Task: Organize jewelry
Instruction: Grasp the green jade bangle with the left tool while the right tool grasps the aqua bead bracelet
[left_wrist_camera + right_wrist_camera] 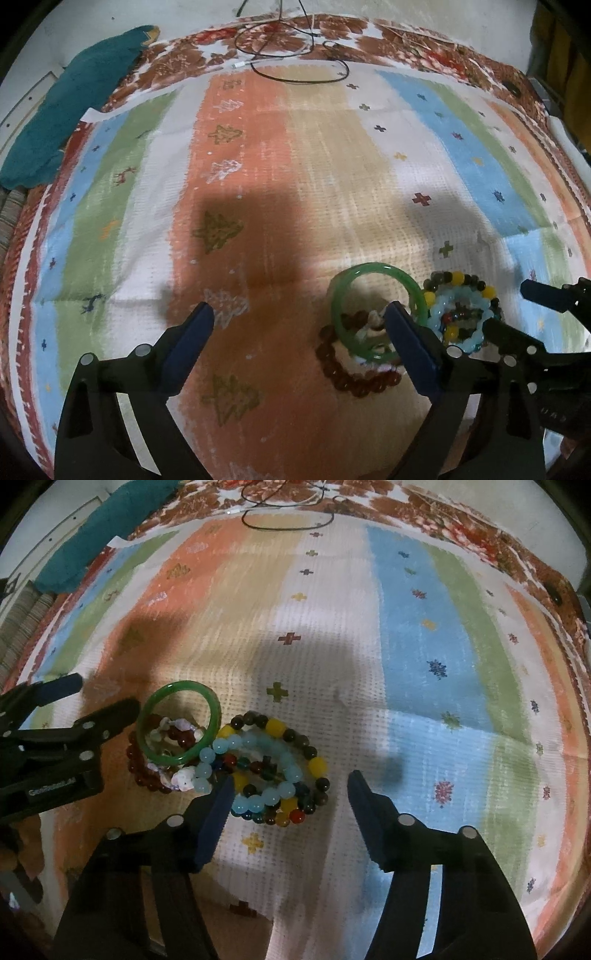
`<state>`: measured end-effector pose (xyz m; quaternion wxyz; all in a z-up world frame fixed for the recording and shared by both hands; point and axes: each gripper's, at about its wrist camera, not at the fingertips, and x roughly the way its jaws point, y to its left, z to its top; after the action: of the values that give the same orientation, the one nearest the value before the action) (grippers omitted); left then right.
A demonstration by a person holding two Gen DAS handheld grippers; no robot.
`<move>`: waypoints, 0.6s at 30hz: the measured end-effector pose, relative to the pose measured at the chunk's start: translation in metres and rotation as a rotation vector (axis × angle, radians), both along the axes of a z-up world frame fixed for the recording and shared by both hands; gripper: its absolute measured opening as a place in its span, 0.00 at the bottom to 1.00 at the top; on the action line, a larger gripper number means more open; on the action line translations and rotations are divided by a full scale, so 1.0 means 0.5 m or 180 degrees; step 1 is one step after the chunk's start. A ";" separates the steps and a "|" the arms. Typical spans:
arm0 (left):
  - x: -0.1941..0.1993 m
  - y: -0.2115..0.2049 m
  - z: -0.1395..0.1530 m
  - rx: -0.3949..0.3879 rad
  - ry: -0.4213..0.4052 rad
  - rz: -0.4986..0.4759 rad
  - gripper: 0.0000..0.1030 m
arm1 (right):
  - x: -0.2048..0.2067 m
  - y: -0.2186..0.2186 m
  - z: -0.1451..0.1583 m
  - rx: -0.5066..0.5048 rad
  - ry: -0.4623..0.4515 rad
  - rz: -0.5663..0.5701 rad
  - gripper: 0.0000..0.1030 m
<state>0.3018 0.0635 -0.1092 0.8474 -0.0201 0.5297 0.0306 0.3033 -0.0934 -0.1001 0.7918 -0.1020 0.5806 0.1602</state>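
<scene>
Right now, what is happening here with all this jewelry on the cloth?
A person holds two grippers over a pile of bracelets on the striped cloth. Both the left gripper and the right gripper are open and empty. The green glass-like bangle, light blue bead bracelet and dark red bead bracelet lie overlapping, unsorted.

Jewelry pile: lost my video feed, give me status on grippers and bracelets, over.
Left gripper open, right gripper open, both empty. Green bangle and beaded bracelets heaped together on striped cloth, unsorted. Black cable at far edge, not in the way.

Green bangle point(180, 726), pale-blue beads point(258, 775) (maybe glass), striped cloth point(406, 646)
</scene>
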 end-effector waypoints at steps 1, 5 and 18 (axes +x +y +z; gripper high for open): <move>0.004 -0.005 -0.005 0.0013 0.0009 -0.0027 0.86 | 0.002 0.002 -0.004 -0.0014 0.0016 0.0011 0.58; 0.017 -0.012 -0.021 0.0005 0.0046 -0.0045 0.80 | 0.010 0.004 -0.019 -0.0010 0.0093 0.0009 0.47; 0.032 -0.010 -0.068 -0.0060 0.0169 -0.0035 0.46 | 0.028 0.023 -0.045 -0.0057 0.0163 0.0136 0.24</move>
<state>0.3179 0.0583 -0.1430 0.8329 -0.0245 0.5524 0.0214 0.3171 -0.0819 -0.1228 0.7721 -0.1173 0.5997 0.1745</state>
